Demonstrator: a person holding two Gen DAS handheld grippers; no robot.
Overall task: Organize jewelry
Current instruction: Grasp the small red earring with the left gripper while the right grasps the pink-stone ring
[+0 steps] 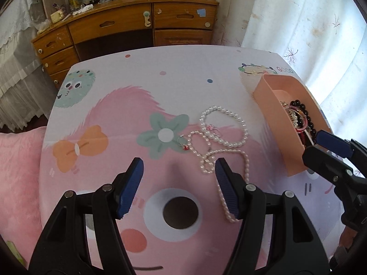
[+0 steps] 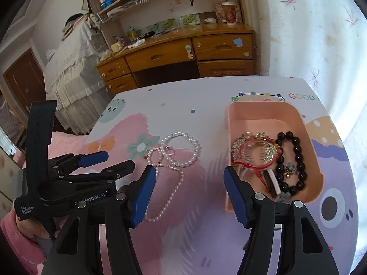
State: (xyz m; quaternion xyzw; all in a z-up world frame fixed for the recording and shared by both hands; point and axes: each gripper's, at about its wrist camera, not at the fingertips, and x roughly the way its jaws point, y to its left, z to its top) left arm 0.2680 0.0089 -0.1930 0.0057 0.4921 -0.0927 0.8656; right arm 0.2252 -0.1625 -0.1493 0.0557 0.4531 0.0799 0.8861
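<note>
A long white pearl necklace [image 1: 223, 126] lies looped on the cartoon-printed table [image 1: 160, 73], with a small ring with a red charm [image 1: 183, 141] beside it. My left gripper [image 1: 179, 162] hovers open just short of the loops; its right finger covers part of the trailing strand, and nothing is between the pads. At the right stands a pink box [image 2: 263, 107] holding a black bead bracelet [image 2: 299, 160] and red and silver bracelets [image 2: 254, 153]. My right gripper [image 2: 190, 171] is open and empty, between the necklace [image 2: 183, 151] and the box's near corner. The left gripper [image 2: 118, 159] shows at its left.
A wooden desk with drawers [image 2: 183, 55] stands beyond the table's far edge. A pink blanket [image 1: 18, 160] lies off the table's left side and a pale curtain [image 1: 309, 23] hangs at the right. A hand in a pink sleeve [image 2: 13, 231] holds the left gripper.
</note>
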